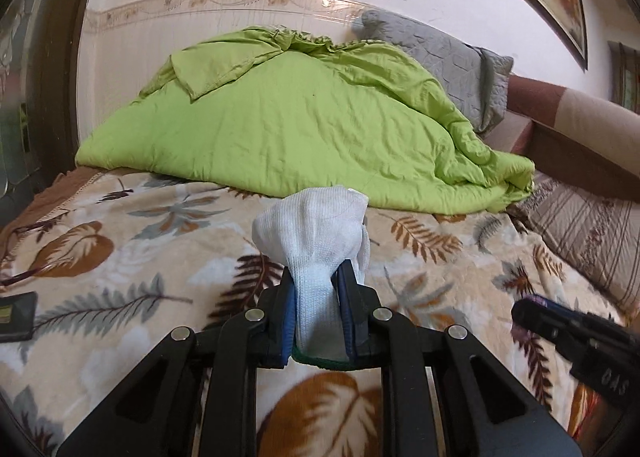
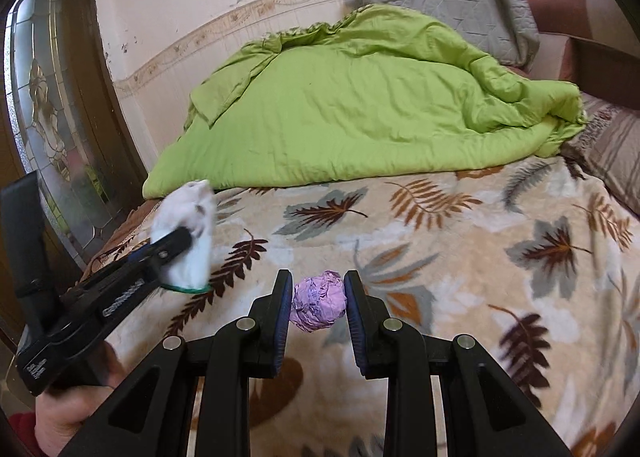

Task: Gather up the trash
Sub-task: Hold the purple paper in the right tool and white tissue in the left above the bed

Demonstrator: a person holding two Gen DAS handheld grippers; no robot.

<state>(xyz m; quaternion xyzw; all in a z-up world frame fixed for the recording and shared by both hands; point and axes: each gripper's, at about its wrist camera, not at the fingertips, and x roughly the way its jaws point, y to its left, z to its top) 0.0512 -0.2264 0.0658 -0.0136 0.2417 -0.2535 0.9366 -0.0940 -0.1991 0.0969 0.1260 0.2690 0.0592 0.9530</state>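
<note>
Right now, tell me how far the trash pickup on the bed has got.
Done: both pieces are picked up. In hand: the left gripper is clamped on a white sock-like cloth, and the right gripper holds a crumpled purple paper ball above the leaf-print blanket. Left: dropping both off; no bin shows in either view. A dark flat object lies at the blanket's left edge; what it is I cannot tell.

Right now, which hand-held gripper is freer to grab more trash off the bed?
Neither. The left hand-held gripper is shut on a white glove; the right hand-held gripper is shut on a purple paper ball. Whichever unloads first, and no bin is visible.
</note>
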